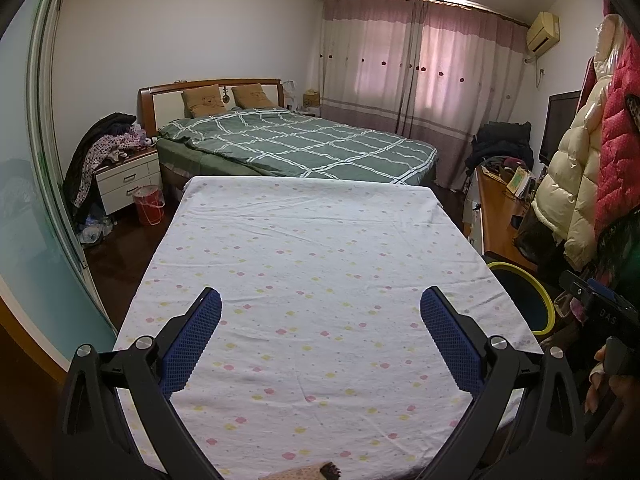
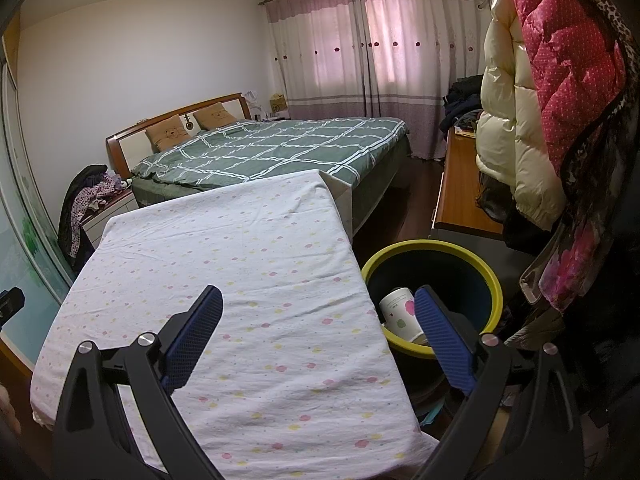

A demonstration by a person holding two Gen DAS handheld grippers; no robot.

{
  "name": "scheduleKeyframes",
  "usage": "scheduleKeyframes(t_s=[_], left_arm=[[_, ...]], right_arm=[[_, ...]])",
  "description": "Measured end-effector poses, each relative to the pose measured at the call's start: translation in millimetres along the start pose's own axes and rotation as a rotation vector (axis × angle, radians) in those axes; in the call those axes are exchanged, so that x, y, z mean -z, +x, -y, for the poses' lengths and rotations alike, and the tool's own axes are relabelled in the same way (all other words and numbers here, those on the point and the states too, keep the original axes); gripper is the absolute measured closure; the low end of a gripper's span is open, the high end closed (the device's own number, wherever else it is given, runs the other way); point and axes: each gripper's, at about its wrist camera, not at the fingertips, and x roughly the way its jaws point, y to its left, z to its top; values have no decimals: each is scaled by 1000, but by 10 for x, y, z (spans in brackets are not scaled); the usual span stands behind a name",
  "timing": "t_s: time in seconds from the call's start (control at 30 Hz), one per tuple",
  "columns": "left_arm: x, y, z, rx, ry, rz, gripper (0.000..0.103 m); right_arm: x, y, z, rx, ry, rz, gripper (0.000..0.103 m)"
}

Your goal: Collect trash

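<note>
Two tools were in our hands, both with their blue-padded fingers spread wide and nothing between them. Our left tool (image 1: 320, 312) hovered above the middle of the surface (image 1: 320, 248), which was covered by a white sheet dotted with pink and yellow flowers. Our right tool (image 2: 318, 312) hung over the right edge of that same surface (image 2: 240, 248), its right finger (image 2: 444, 340) reaching out over a yellow-rimmed trash bin (image 2: 424, 250) that stood on the floor just beside the surface. Inside the bin lay a white paper cup (image 2: 398, 308) with pink and green spots, tilted on its side. From the left wrist view, the same bin (image 1: 532, 292) showed at the right edge of the surface. Beyond the surface stood a bed (image 1: 296, 144) with a green checked quilt, and near its head a red bucket (image 1: 149, 204) sat on the floor by a white nightstand (image 1: 128, 180). Puffy coats (image 2: 520, 120) hung at the right.
</note>
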Motion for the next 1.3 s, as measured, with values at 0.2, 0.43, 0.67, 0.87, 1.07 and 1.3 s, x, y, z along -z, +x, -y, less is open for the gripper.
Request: scheduleKeyframes(t_s=[0.2,0.43,0.67,0.87,1.07,1.3], left_arm=[[1,-2,1,1,-1,-3,5],[6,-5,5,1,0,-3,5],[20,18,18,2,3,-7,5],[14,12,12,1,1,-6,5],[31,27,6,3,-2,-9,5],[54,54,9,2,-2,-13,5]], right_arm=[[6,9,-4,-2,0,-2,11],[7,11,-6,-3,0,-3,11],[12,30,-13,-2,1,-4,11],[7,26,-11,-3,1,-4,11],[10,31,-13,-3,1,-5,11],[33,55,-27,-3,1,-8,11]])
